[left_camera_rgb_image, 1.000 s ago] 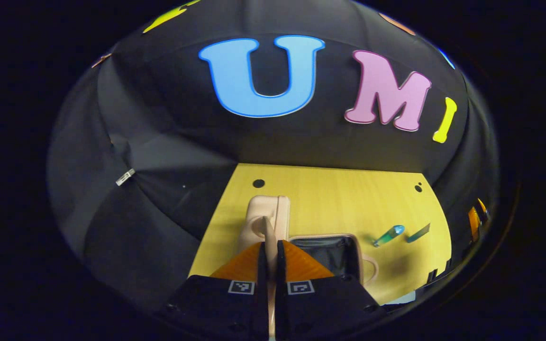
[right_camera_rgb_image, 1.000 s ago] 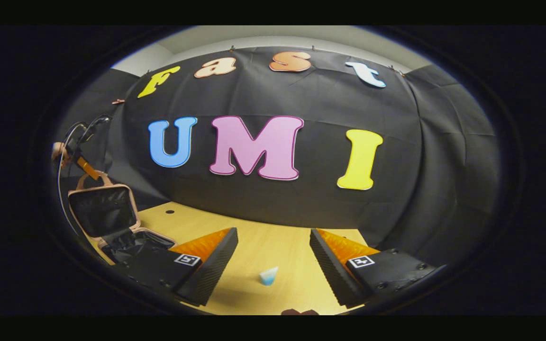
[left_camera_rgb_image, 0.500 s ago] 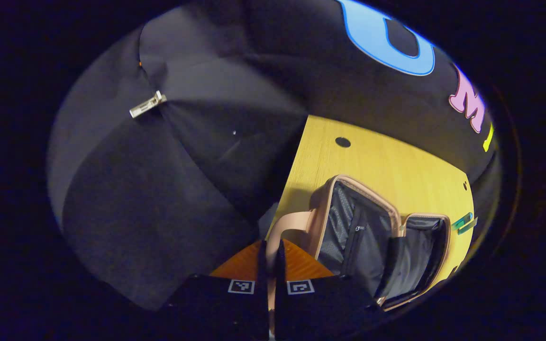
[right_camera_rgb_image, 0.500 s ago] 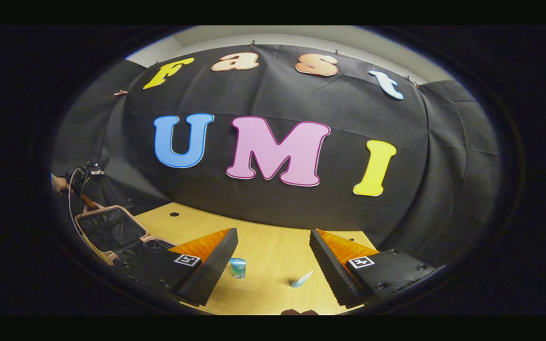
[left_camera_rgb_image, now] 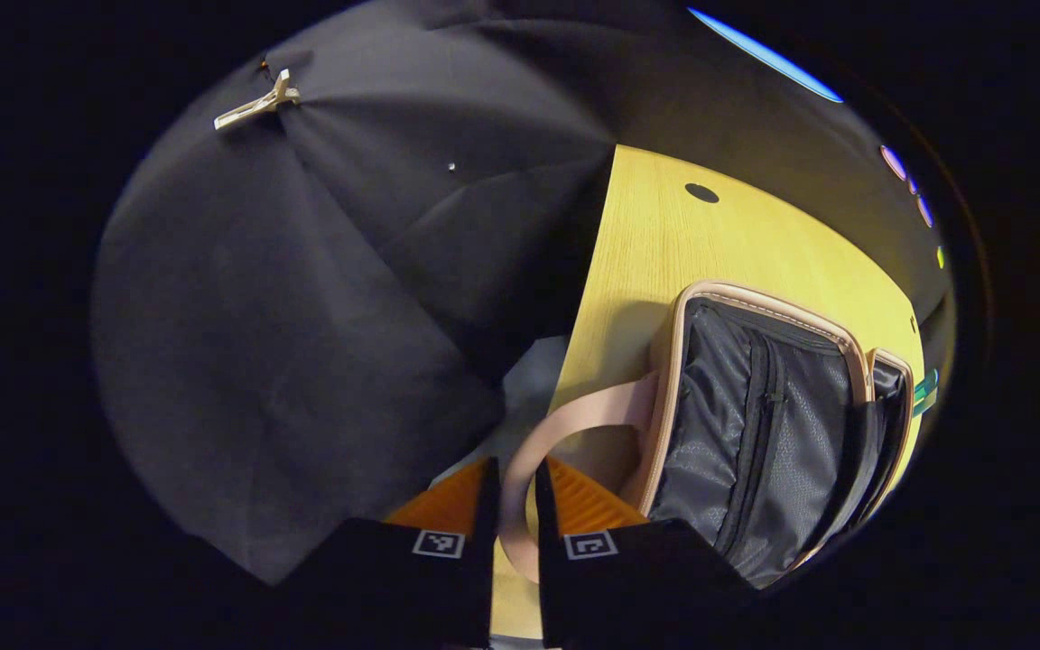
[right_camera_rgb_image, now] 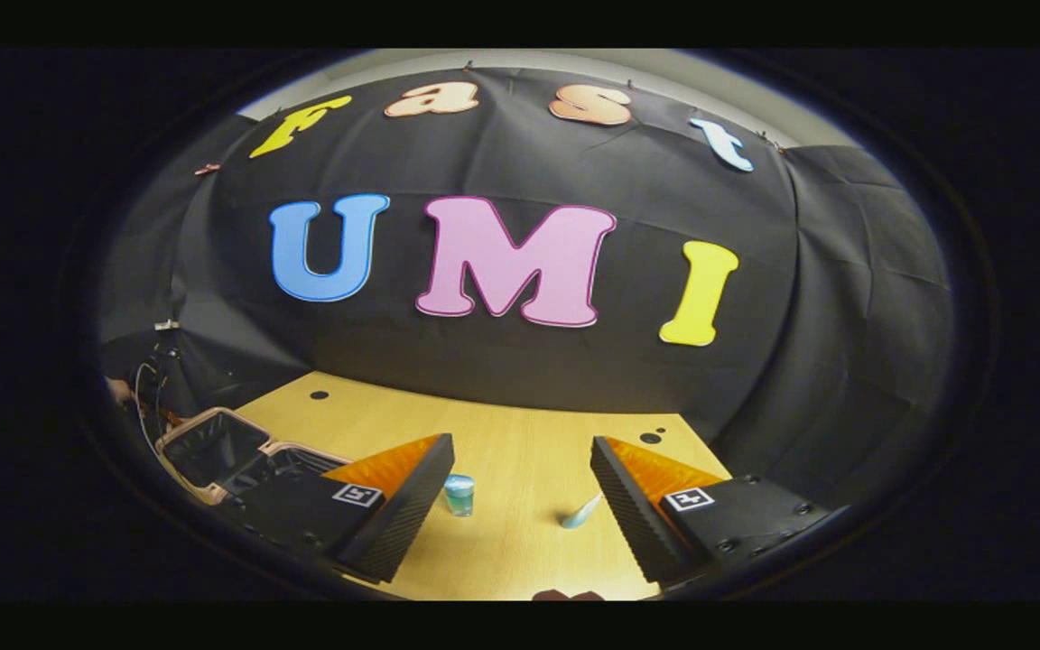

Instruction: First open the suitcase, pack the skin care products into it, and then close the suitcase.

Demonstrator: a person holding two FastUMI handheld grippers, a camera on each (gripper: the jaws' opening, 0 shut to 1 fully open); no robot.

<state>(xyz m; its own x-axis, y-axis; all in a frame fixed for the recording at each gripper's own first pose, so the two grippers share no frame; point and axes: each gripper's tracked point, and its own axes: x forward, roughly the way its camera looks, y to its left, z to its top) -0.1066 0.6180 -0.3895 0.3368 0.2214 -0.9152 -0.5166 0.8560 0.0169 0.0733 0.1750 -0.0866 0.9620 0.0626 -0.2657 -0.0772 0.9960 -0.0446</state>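
Left tool (left_camera_rgb_image: 511,506) pinches the open suitcase's (left_camera_rgb_image: 755,433) handle (left_camera_rgb_image: 565,420).

Wooden table (right_camera_rgb_image: 520,451) with open suitcase (right_camera_rgb_image: 222,451), jar (right_camera_rgb_image: 459,495), tube (right_camera_rgb_image: 580,515).

The right gripper (right_camera_rgb_image: 520,487) is being held with fingers (right_camera_rgb_image: 412,492) spread wide above a wooden surface (right_camera_rgb_image: 520,551). Between them, a small blue jar (right_camera_rgb_image: 459,495) and a pale blue tube (right_camera_rgb_image: 580,515) are lying. An opened suitcase (right_camera_rgb_image: 213,447) is resting far left.
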